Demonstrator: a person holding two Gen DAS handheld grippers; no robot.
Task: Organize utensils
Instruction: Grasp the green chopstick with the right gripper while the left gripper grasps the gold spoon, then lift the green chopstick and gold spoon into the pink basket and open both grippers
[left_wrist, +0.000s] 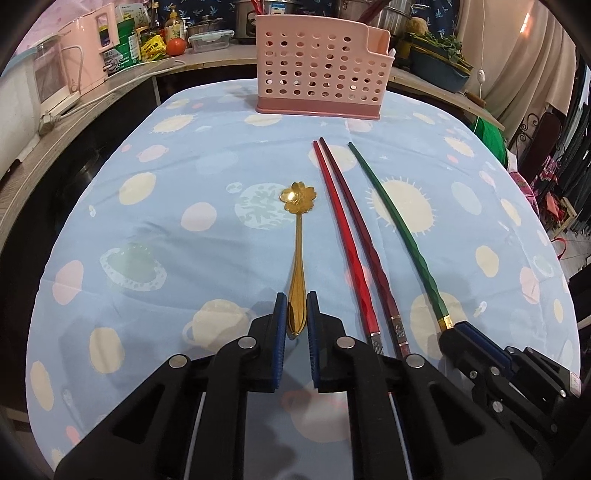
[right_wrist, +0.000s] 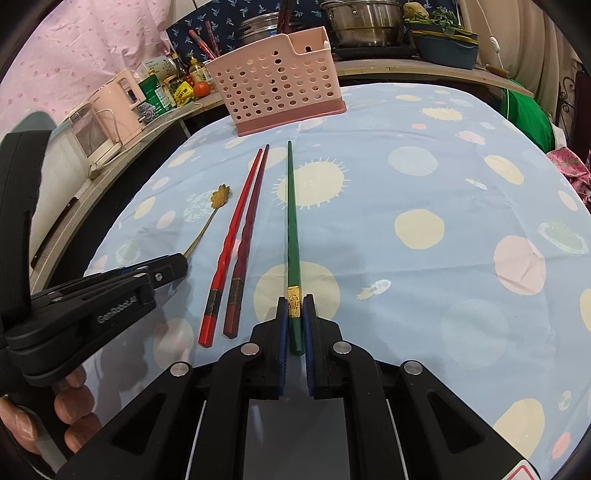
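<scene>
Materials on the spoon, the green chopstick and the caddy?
Spoon: likely polished gold-toned metal; it shows bright glints. Green chopstick: glossy, faceted, gold band near its end; lacquer, plastic or alloy, can't tell. Caddy: matte pink plastic, moulded with round holes.

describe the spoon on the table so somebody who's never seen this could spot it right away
On the blue planet-print tablecloth, in front of the pink holder, utensils lie in a row. The spoon is leftmost, beside the red chopsticks: the only gold piece, with a flower-shaped bowl.
</scene>
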